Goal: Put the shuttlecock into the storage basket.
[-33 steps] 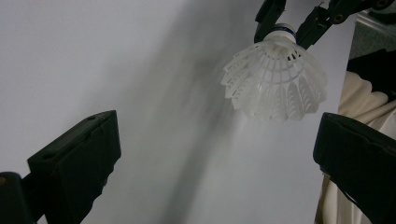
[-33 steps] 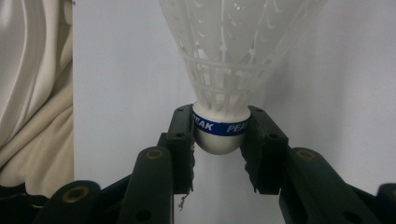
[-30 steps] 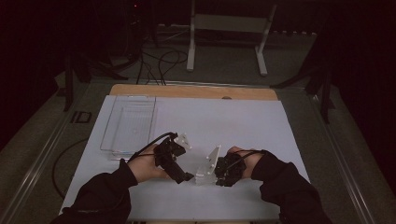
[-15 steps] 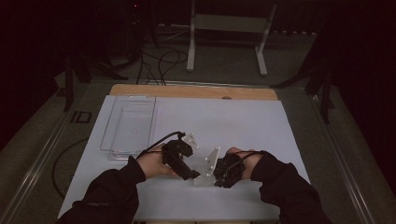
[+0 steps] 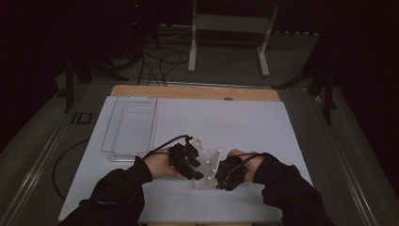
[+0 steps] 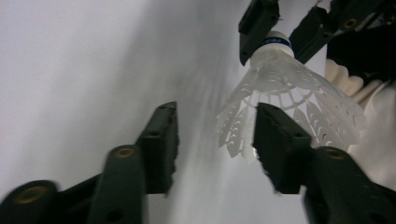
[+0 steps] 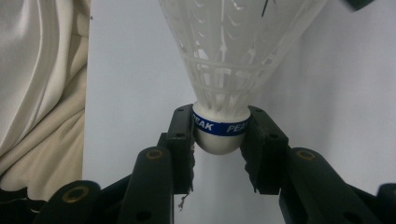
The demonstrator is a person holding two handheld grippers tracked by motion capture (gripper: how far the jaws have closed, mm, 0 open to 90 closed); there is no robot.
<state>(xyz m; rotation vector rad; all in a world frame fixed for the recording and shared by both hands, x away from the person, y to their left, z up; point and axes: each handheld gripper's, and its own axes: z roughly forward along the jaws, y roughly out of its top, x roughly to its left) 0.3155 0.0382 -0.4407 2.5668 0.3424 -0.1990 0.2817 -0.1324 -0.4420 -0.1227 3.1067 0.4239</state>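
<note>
A white plastic shuttlecock [image 7: 224,56] with a blue-banded cork is held by my right gripper [image 7: 219,135], whose jaws are shut on the cork. In the left gripper view the same shuttlecock [image 6: 285,88] hangs ahead with its skirt toward me. My left gripper [image 6: 215,112] has just been closing; the skirt's rim lies between its jaws. The right pad [image 6: 280,144] is at the skirt and the left pad [image 6: 161,140] is still apart from it. In the high view my left gripper [image 5: 190,167] and right gripper [image 5: 227,175] meet near the table's front middle.
A clear plastic tray [image 5: 129,127] lies at the back left of the white sheet [image 5: 235,122]. The wooden table edge [image 5: 193,92] runs along the back, and a metal stand [image 5: 226,28] and cables are on the floor beyond. Cream cloth [image 7: 42,93] hangs beside the right gripper.
My left hand has moved right and slightly down toward the right gripper, and its jaws have narrowed around the shuttlecock's skirt. The right hand has kept still.
</note>
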